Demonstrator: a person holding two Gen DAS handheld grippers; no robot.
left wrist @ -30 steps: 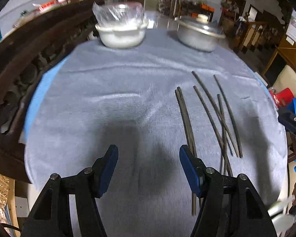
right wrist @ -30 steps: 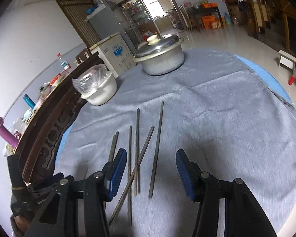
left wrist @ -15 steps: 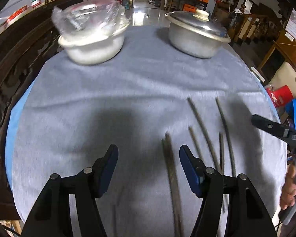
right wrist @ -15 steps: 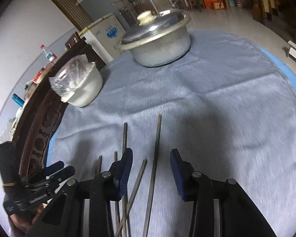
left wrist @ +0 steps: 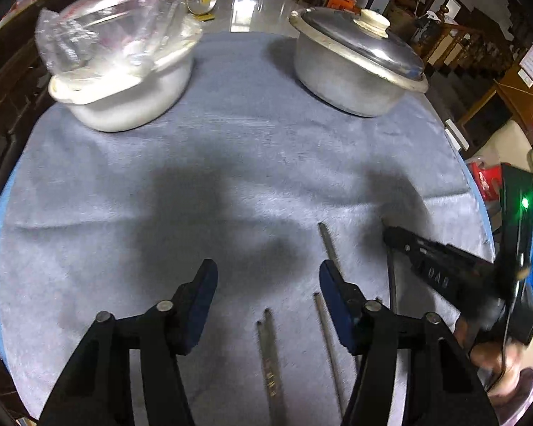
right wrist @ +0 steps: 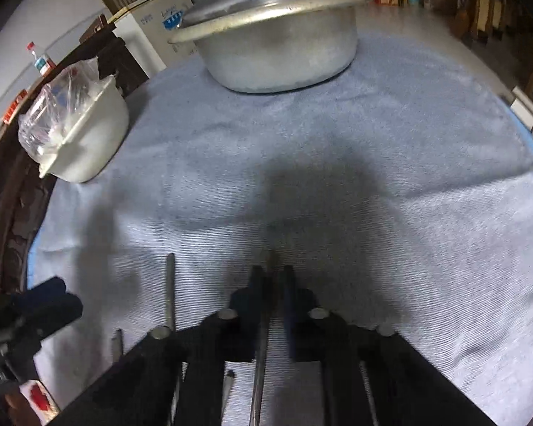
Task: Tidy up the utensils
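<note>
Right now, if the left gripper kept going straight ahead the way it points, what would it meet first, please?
Judging from the wrist view, the left gripper, its jaws open, would cross only bare grey cloth and likely pass through the gap between the white bowl and the lidded metal pot. Depth is unclear.

Left gripper [left wrist: 266, 284] spread wide; right gripper [right wrist: 272, 275] clamped, low.

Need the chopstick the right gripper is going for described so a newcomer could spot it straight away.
Start at the lidded metal pot at the far edge of the grey cloth, then come straight back toward the near edge to the right gripper. The chopstick is the thin dark stick running between its closed fingers, tip poking out ahead. Its neighbours to the left lie free on the cloth.
</note>
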